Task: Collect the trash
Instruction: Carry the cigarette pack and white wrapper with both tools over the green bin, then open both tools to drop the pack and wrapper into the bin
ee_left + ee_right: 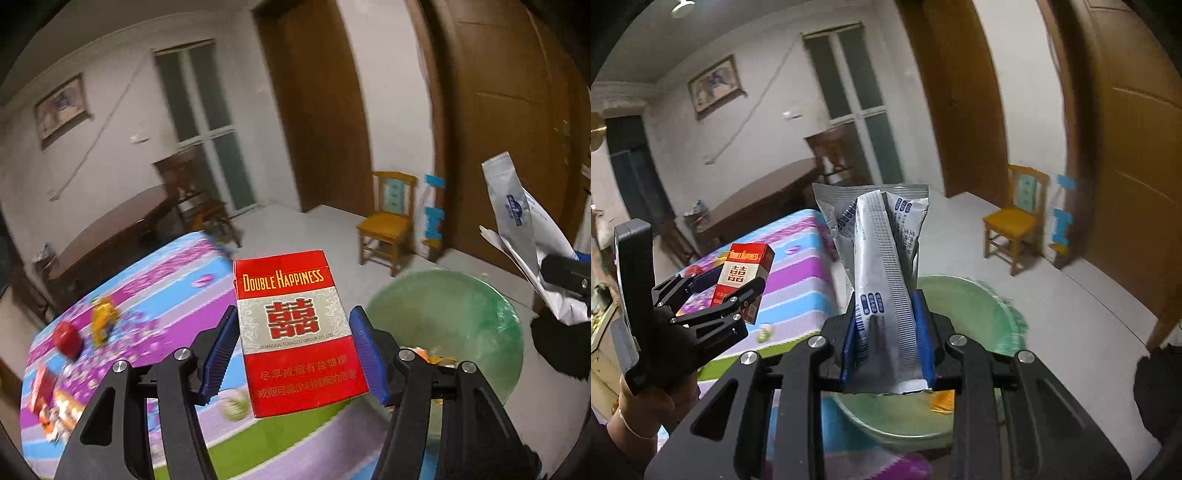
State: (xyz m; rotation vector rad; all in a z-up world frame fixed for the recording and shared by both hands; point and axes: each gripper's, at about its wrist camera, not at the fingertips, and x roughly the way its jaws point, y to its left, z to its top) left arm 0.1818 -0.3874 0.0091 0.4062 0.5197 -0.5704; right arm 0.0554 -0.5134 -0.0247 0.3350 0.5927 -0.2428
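Note:
My left gripper [293, 328] is shut on a red Double Happiness cigarette pack [295, 332] and holds it in the air over the table's edge, left of a green basin [480, 314]. It also shows in the right wrist view [733, 286] with the pack [742, 273]. My right gripper [886, 332] is shut on a silver and white snack wrapper [882, 266], held upright above the green basin [967, 306]. The wrapper also shows at the right edge of the left wrist view [524, 229]. Orange scraps [942, 402] lie inside the basin.
A table with a colourful striped cloth [166, 288] carries a red apple [66, 338], a yellow wrapper [103, 317] and more packets [48, 398]. A yellow wooden chair [388, 221] stands by brown doors [509, 129]. A dark wooden table [110, 229] stands behind.

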